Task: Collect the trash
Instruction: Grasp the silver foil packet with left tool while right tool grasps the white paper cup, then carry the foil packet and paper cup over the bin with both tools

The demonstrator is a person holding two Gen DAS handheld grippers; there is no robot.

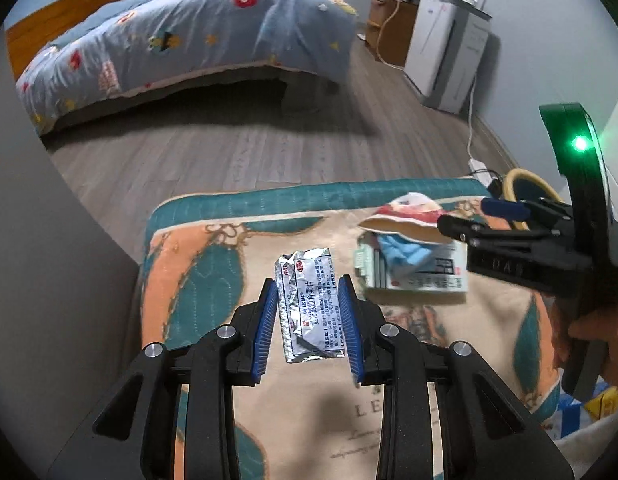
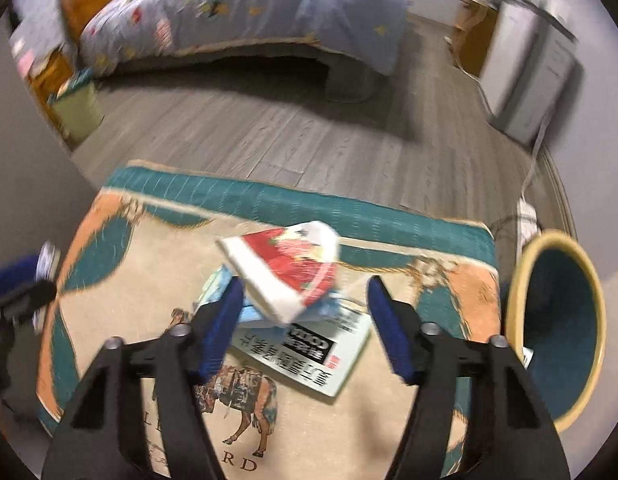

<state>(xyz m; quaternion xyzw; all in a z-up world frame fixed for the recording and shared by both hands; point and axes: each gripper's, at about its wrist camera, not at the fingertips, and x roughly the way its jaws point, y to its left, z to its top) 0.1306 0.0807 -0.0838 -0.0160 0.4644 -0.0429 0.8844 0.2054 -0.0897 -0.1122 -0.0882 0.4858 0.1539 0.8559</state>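
A silver foil medicine packet (image 1: 311, 304) lies on the patterned cloth-covered table (image 1: 213, 264). My left gripper (image 1: 310, 292) is open, its blue pads on either side of the packet, close to its edges. To the right lies a white and green medicine box (image 1: 421, 276) with a red and white wrapper (image 1: 405, 216) and a blue scrap on top. My right gripper (image 2: 305, 300) is open above that pile, with the wrapper (image 2: 293, 272) and box (image 2: 309, 356) between its fingers. It also shows in the left wrist view (image 1: 481, 220).
A round bin with a yellow rim and teal inside (image 2: 557, 328) stands at the table's right edge. Beyond the table lie a wooden floor (image 1: 237, 152), a bed with a blue quilt (image 1: 197, 28), a white appliance (image 1: 441, 48) and a power strip with cable (image 1: 479, 166).
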